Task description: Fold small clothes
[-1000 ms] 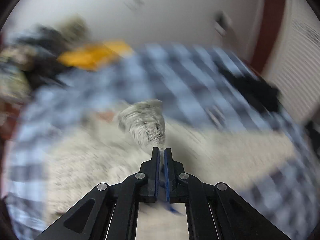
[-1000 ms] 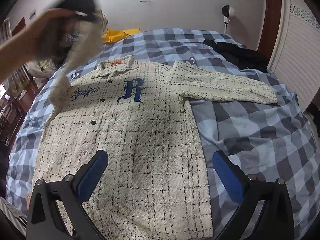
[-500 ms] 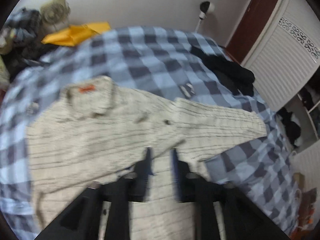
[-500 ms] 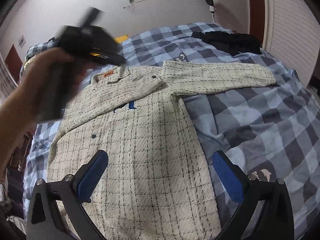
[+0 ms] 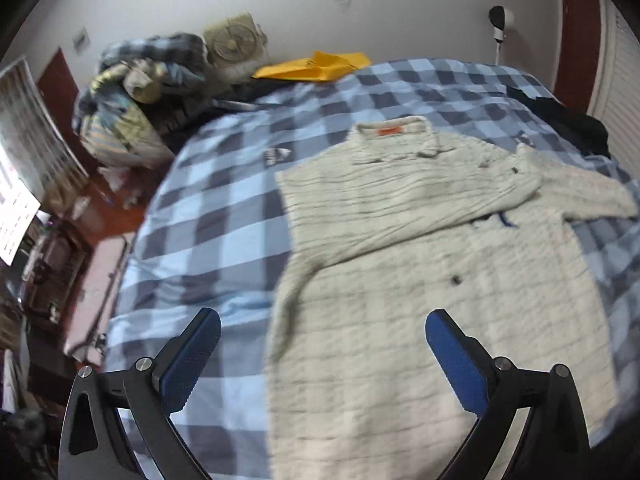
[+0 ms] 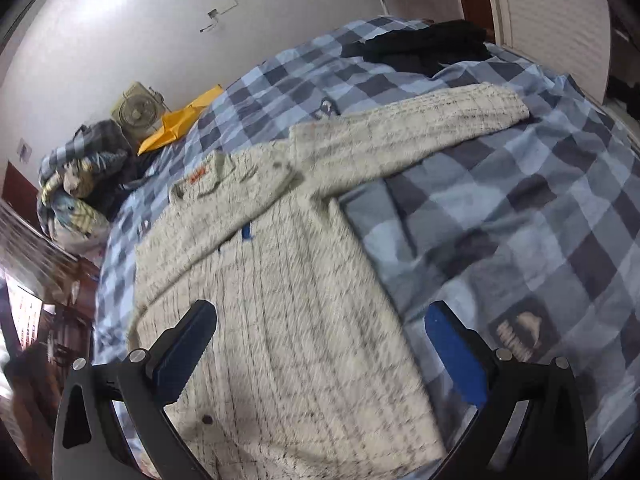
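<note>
A cream plaid shirt with an orange collar tag lies flat on the blue checked bed cover. Its left sleeve is folded across the chest. Its right sleeve lies stretched out to the right. The shirt also shows in the right wrist view. My left gripper is open and empty above the shirt's lower left edge. My right gripper is open and empty above the shirt's lower body.
A dark garment lies at the far right of the bed. A yellow cloth, a fan and a heap of bedding sit at the far left. The bed's left edge drops to a cluttered floor.
My left gripper let go of the left sleeve, which now lies folded across the chest, then opened wide and pulled back to the left. My right gripper stayed open and swung a little rightward.
</note>
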Motion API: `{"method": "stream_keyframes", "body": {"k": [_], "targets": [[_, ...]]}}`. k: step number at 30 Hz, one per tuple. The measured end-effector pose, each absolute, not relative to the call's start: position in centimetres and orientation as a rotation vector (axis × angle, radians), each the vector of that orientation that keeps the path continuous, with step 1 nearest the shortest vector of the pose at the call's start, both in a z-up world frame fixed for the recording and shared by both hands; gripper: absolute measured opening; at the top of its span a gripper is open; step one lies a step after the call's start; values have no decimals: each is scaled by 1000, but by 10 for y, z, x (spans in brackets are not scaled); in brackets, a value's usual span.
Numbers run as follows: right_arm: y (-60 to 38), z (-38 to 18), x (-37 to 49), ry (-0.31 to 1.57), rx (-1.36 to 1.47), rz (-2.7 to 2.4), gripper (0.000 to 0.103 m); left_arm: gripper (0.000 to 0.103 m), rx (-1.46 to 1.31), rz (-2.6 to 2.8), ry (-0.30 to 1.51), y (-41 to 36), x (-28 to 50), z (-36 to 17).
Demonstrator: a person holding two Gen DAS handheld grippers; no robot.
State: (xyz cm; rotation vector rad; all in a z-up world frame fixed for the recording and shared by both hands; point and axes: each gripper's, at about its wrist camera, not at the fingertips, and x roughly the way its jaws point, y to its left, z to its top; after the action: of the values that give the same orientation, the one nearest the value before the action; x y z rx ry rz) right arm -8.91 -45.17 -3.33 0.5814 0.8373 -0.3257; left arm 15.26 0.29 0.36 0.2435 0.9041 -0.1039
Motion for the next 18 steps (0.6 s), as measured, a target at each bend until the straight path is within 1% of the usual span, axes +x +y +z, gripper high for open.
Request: {"method": "stream_keyframes", "body": {"k": [2,4,7,10,12,16,18], "targets": [[-478,-32,-77,883,533,-375,102,103,224,-107,881,18,143,-1],[-520,-36,-57,943,490,-419,102,103,197,-115,900,26,141,-9],[-592,-52,-37,992,529,-536,102,103,176,-133,916,29,144,-11],[-661,-77,-19,1005,674,-576,102,103,173,-107,905,29,145,-11],[-707,-99,-13,977,842,-583,102,103,179,-87,911,29,148,-15],[-759,-136,-5,861,1078,-626,102,103,169,-76,938,28,155,-18],[-769,-152,5,871,1099,-667,102,103,161,-74,945,28,158,-19]]}}
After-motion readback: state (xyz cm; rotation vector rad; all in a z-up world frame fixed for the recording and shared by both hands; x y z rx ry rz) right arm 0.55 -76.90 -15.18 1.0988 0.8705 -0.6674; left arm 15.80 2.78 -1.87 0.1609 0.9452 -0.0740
